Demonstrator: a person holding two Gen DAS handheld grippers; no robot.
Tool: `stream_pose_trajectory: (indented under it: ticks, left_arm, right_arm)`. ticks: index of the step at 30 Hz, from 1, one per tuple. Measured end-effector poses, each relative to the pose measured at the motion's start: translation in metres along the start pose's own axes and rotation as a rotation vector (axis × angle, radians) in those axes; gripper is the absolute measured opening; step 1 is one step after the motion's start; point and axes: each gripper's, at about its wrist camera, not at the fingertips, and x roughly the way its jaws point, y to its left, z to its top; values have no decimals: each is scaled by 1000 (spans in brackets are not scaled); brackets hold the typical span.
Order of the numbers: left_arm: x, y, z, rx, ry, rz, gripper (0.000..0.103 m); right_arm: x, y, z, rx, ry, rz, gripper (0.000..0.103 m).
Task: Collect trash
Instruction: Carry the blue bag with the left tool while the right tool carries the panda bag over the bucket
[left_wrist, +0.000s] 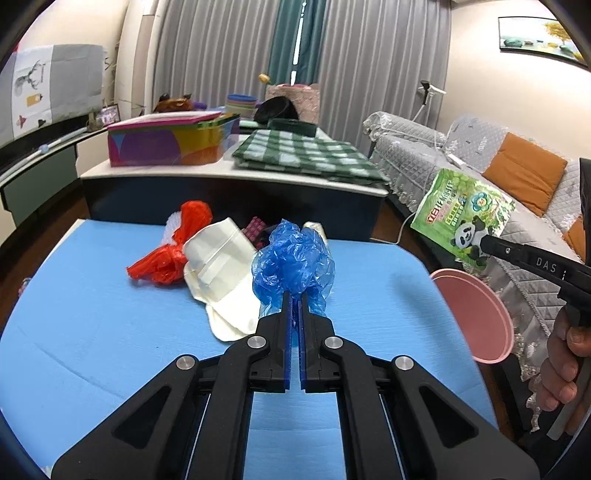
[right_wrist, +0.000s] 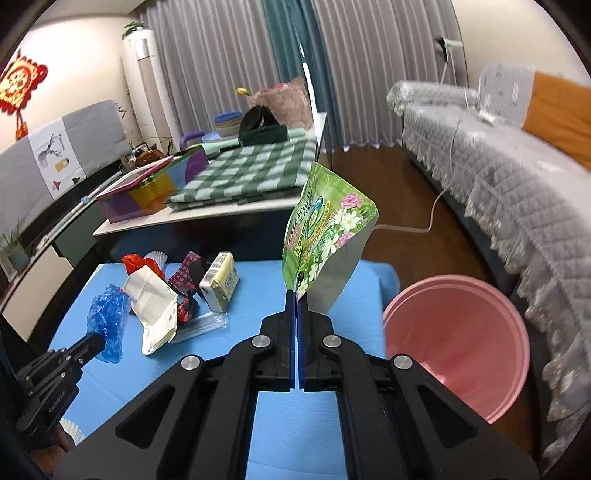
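The left gripper (left_wrist: 295, 295) is pinched onto a crumpled blue plastic bag (left_wrist: 293, 264) just above the blue counter (left_wrist: 110, 314), beside a cream paper bag (left_wrist: 221, 273) and a red plastic bag (left_wrist: 173, 247). The right gripper (right_wrist: 296, 295) is clamped on the corner of a green snack packet (right_wrist: 325, 236), held up in the air near the pink bin (right_wrist: 458, 339) at the counter's right edge.
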Motion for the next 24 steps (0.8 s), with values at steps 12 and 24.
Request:
stream_pose_trajectory:
  ticks: [12, 24]
  left_arm:
    - [-14, -53, 10, 67, -18, -82, 3]
    - [-4, -92, 20, 94, -15, -131, 3]
  right_arm:
    - [-51, -18, 7, -24, -59, -71, 1]
    - [-62, -57, 13, 1, -70, -155, 1]
